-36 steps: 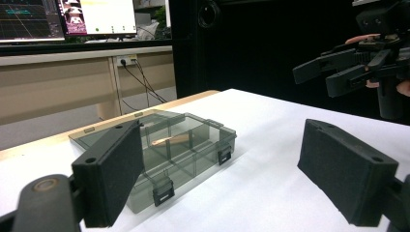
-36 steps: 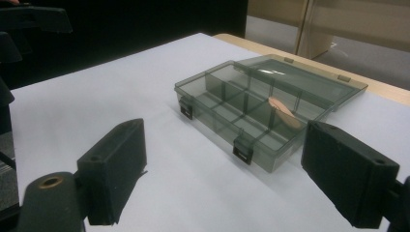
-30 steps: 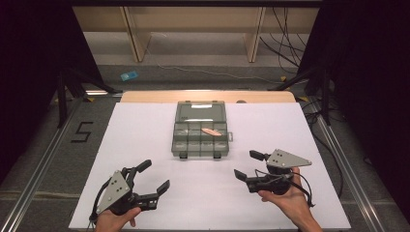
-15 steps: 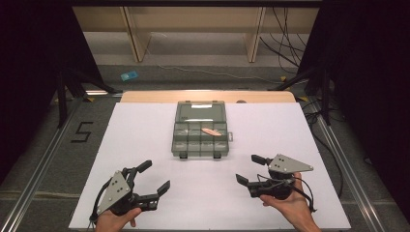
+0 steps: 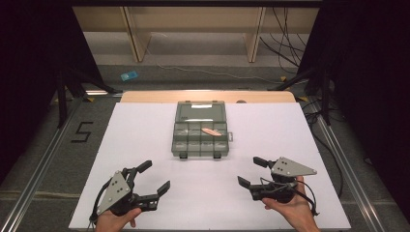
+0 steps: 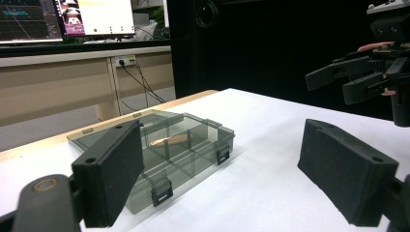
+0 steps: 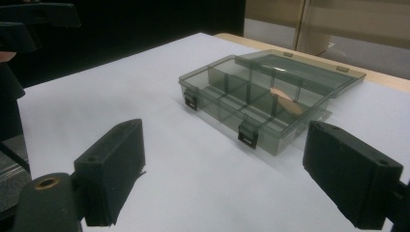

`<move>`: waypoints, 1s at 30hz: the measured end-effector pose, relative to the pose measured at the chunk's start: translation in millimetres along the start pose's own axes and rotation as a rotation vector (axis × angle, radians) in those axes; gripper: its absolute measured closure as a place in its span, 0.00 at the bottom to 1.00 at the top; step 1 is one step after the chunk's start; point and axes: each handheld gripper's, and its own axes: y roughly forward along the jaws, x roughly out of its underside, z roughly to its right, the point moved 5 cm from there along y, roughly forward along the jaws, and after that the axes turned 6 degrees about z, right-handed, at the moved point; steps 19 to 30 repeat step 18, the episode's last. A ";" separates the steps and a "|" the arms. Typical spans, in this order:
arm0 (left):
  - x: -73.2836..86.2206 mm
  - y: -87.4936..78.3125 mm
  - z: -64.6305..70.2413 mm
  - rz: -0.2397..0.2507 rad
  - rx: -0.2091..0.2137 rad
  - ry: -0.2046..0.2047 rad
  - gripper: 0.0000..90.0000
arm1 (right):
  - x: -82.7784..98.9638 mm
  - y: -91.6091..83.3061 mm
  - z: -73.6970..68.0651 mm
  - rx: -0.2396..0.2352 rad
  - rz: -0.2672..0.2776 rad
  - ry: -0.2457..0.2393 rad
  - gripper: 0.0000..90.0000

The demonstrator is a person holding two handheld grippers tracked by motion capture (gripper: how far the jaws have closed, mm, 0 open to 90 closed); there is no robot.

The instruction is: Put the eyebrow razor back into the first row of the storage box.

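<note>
Organizer box: smoky translucent grey plastic, rectangular, split by thin walls into small compartments; it sits at the middle of the table, towards the far edge, well apart from both grippers.
Lid: open and laid back flat behind the compartments, with two small black latches on the near wall.
Pink piece: slim, elongated, pale pink, lying in a compartment of the second row, right of centre.
Table: matte white sheet, flat, over a light wooden top that shows along the far edge.
Change from a second ago: right gripper has drifted slightly towards the person and to the right; left gripper, box and pink piece lie as before.
Left gripper: black foam-faced block pads, jaws spread wide, holding and touching nothing, at the near left of the table.
Right gripper: same black padded jaws, wide apart, empty, at the near right, jaws pointing left.
</note>
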 end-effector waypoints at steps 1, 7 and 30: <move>0.1 0.0 0.0 -0.001 0.000 0.000 0.17 | 0.3 -0.7 0.2 -0.002 -0.007 -0.007 0.18; 0.3 0.1 0.2 -0.002 0.001 0.001 0.17 | 0.3 0.3 -1.6 -0.009 0.003 -0.003 0.18; 0.3 0.2 0.2 -0.003 0.001 0.001 0.17 | 1.2 0.9 -1.6 -0.011 -0.007 -0.010 0.18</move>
